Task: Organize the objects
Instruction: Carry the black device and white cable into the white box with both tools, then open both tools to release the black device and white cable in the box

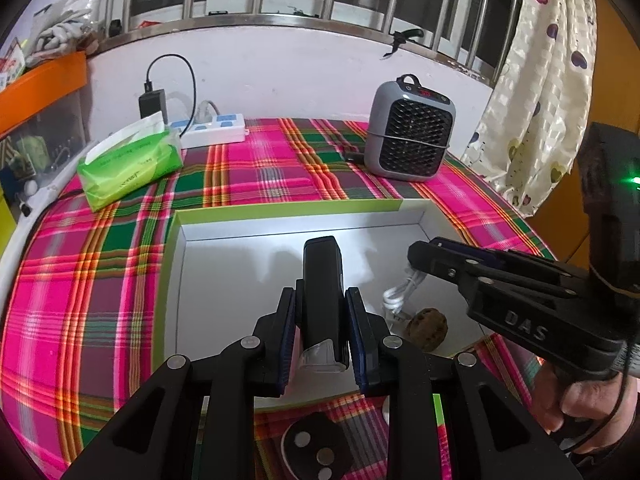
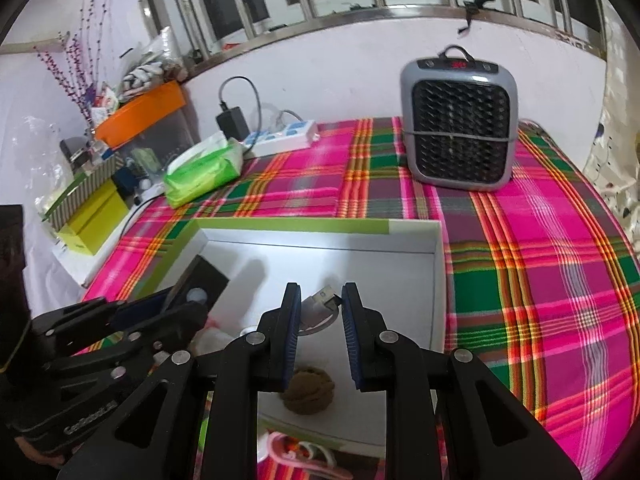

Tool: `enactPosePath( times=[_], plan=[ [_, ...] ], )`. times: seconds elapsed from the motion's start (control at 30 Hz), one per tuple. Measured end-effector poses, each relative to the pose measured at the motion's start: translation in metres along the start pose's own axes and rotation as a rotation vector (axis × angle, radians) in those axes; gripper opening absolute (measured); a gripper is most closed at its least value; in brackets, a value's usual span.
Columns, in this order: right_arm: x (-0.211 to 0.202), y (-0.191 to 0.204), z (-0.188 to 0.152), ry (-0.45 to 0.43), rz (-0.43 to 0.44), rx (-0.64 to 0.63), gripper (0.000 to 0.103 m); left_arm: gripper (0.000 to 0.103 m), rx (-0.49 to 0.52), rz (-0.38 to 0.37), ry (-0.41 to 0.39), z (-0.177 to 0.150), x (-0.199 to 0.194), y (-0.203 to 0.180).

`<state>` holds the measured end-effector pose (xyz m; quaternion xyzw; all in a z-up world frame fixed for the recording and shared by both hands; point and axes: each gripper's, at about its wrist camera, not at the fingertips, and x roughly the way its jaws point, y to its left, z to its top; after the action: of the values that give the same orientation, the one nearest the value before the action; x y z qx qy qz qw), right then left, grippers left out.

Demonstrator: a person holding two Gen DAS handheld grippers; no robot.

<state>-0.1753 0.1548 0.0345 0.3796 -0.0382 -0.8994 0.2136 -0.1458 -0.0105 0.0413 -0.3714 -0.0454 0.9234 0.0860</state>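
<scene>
Black, hard-shelled device (image 1: 322,300), oblong with a clear plastic cap at its near end, sits clamped between the jaws of the left gripper (image 1: 321,320), held above the floor of the white tray (image 1: 224,280) with green rim. Judgement: rigid and fairly light; smooth casing may slip, so a grip across the flat long sides at mid-body, as now, looks soundest. The clear cap looks the fragile part; keep pads off it.

Right gripper (image 2: 321,312) hovers over the tray's right half, jaws narrowly apart and holding nothing. Below it lie a white cable (image 2: 320,304), coiled, soft and floppy, and a brown walnut-like lump (image 2: 307,390), rough and hard. Both rest on the tray floor, near each other; whether they touch, I cannot tell.

The tray rests on a pink plaid tabletop (image 1: 100,280). Further back: green tissue pack (image 1: 128,164), white power strip (image 1: 212,130), grey fan heater (image 1: 410,132) against the wall.
</scene>
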Motion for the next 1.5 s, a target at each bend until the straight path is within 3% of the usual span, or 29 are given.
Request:
enactPosePath(
  times=[0.53, 0.7, 1.17, 1.5],
  plan=[
    [0.011, -0.003, -0.004, 0.040, 0.002, 0.008, 0.023, 0.022, 0.016, -0.032, 0.029, -0.006, 0.006, -0.012],
    [0.010, -0.004, -0.007, 0.035, 0.008, 0.014, 0.035, 0.022, 0.027, -0.040, 0.029, -0.007, 0.006, -0.015],
    [-0.026, 0.005, -0.018, -0.047, 0.012, -0.011, 0.035, 0.022, 0.040, -0.031, 0.055, -0.011, 0.013, -0.018],
    [-0.044, 0.002, -0.034, -0.055, 0.023, 0.012, 0.035, 0.022, 0.026, -0.055, 0.023, -0.015, -0.004, -0.017]
  ],
)
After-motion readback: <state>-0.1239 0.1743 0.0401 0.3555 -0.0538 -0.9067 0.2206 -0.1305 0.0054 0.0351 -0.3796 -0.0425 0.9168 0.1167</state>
